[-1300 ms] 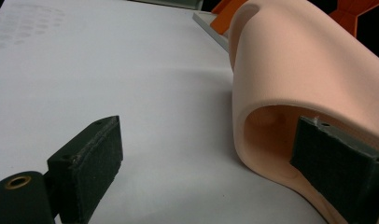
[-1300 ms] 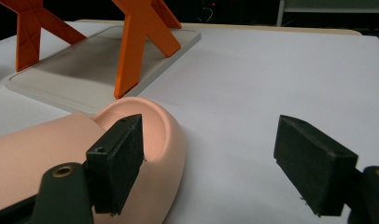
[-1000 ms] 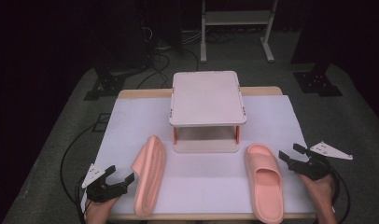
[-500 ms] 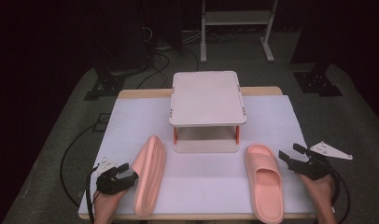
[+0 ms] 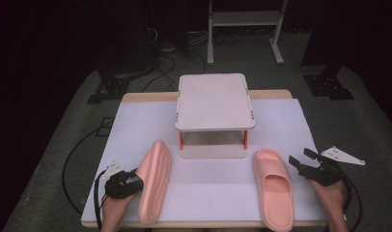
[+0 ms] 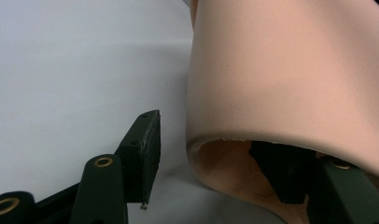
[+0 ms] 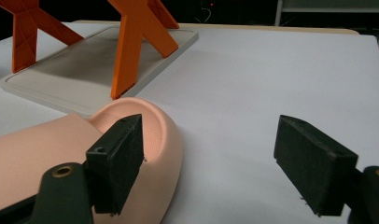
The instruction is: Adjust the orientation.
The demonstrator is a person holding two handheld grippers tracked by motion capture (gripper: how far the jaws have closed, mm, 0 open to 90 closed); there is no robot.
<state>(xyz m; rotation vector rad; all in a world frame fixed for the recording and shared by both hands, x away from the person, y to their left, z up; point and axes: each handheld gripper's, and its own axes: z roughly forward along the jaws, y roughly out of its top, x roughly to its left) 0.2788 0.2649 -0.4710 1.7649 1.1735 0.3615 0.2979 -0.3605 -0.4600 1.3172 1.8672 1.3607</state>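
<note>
Your left gripper (image 5: 132,182), jaws just closing, straddles the left slipper's (image 5: 154,180) strap but isn't pinching yet, so squeeze fully before lifting; right gripper (image 5: 302,163) is spread.

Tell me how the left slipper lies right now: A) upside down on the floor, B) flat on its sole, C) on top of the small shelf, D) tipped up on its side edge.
D: in the high view the left slipper stands on its side edge on the white table cover, with the left tongs straddling its strap, while the right slipper lies flat on its sole.
</note>
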